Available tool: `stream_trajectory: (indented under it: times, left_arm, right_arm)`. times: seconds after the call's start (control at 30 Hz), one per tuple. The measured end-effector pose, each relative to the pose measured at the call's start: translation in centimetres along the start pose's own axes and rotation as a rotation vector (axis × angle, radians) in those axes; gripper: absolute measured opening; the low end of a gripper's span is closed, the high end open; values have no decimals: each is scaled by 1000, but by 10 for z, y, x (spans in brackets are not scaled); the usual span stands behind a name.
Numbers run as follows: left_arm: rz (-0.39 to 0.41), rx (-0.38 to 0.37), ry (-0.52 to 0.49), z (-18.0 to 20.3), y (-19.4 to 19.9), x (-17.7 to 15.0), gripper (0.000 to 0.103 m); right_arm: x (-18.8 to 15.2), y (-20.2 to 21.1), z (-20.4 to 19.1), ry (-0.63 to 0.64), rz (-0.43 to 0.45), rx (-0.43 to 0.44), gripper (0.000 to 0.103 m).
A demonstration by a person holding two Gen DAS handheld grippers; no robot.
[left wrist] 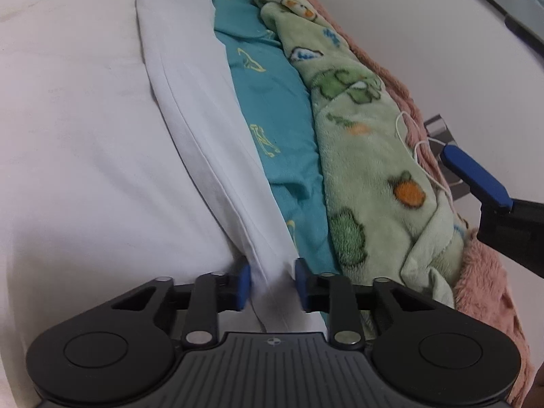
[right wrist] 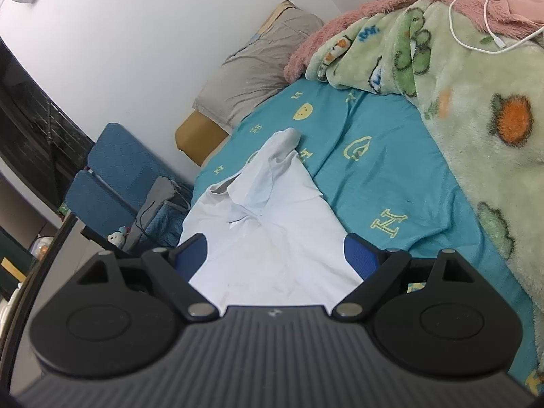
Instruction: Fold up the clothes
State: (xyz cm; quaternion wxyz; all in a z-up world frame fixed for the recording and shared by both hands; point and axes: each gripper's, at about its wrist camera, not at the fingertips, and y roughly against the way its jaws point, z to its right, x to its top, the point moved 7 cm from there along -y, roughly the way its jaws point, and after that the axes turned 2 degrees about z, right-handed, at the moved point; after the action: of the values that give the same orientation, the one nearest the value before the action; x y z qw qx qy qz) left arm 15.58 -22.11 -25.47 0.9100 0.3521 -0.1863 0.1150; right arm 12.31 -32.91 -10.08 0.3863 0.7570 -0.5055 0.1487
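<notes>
A white shirt (right wrist: pixel 272 224) lies on the teal bedsheet (right wrist: pixel 374 176), its sleeve folded over the body. In the left wrist view the shirt (left wrist: pixel 102 136) fills the left side, with a folded edge (left wrist: pixel 210 156) running up the middle. My left gripper (left wrist: pixel 272 284) has its blue pads a little apart around that folded edge of white cloth; I cannot tell whether they pinch it. My right gripper (right wrist: pixel 276 255) is open wide just above the shirt's near end. One of its blue fingers (left wrist: pixel 476 176) shows at the right of the left wrist view.
A green fleece blanket (right wrist: pixel 476 102) and a pink fluffy blanket (right wrist: pixel 374 13) are heaped along the bed's right side, with a white cable (right wrist: pixel 482 30) on top. A grey pillow (right wrist: pixel 258 68) lies at the head. A blue chair (right wrist: pixel 112 176) stands beside the bed.
</notes>
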Motion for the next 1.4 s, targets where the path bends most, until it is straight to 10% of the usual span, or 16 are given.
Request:
stream_trajectory:
  times: [0.1,0.53,0.87,0.97,1.13,1.4]
  left_arm:
    - [-19,10,-3,0,3,-1,3]
    - [-62,5,97,-9,89,29,2]
    - [-84,194,69,-67,110,7,2]
    - [-76,213,25,-72,114,7,10]
    - [17,242,1,-79,118,51,63]
    - [252,354,78,-132,77,194,69]
  right_arm:
    - [1,2,3,-9,3,-5,89]
    - [9,6,22,-90,16,-38,89]
    - [6,3,19,-49,6,-77,89]
    - [6,2,14,-13,8,-82,89]
    - [5,2,5,48,10,-90,89]
    - [1,-22,-1,92,-22,-109,89]
